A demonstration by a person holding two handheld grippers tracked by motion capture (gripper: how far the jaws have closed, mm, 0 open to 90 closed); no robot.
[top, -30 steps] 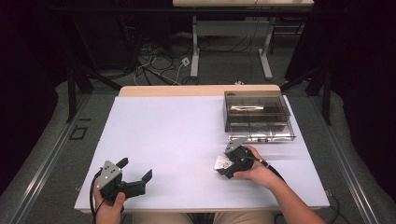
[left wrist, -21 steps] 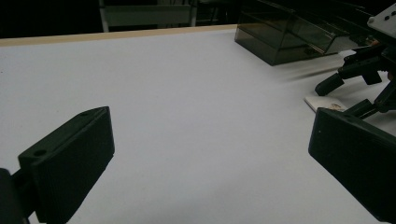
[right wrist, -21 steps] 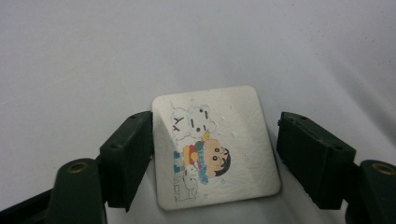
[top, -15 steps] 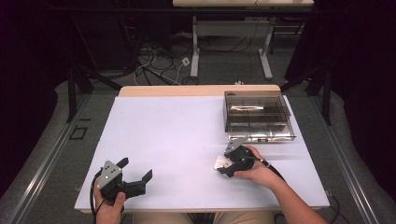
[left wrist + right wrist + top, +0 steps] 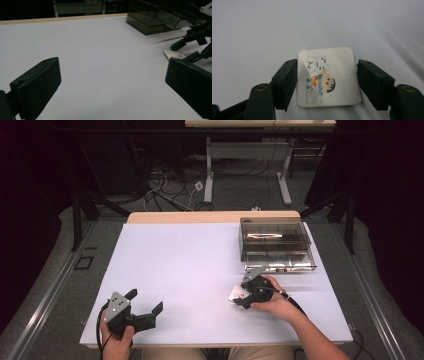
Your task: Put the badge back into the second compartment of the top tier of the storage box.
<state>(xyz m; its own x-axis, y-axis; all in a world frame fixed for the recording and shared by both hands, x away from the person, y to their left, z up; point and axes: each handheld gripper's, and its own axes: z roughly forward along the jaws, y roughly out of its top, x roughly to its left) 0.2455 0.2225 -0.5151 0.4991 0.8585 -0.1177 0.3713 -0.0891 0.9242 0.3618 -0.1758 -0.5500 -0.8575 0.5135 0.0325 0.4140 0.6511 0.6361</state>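
My right gripper (image 5: 327, 75) jaws just closed, clamped on the cartoon card (image 5: 328, 76) edges; left gripper (image 5: 137, 312) jaws apart, near-left.

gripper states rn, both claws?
Left claw: open, nothing between its jaws.
Right claw: just closed on the square cartoon card lying on the table.

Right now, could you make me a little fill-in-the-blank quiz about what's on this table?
1. The right gripper has its jaws closed on a small ____ card with a cartoon printed on it.
2. The left gripper holds ____ between its jaws.
3. The smoky clear box stands nearer the ____ gripper.

Missing words: square; nothing; right
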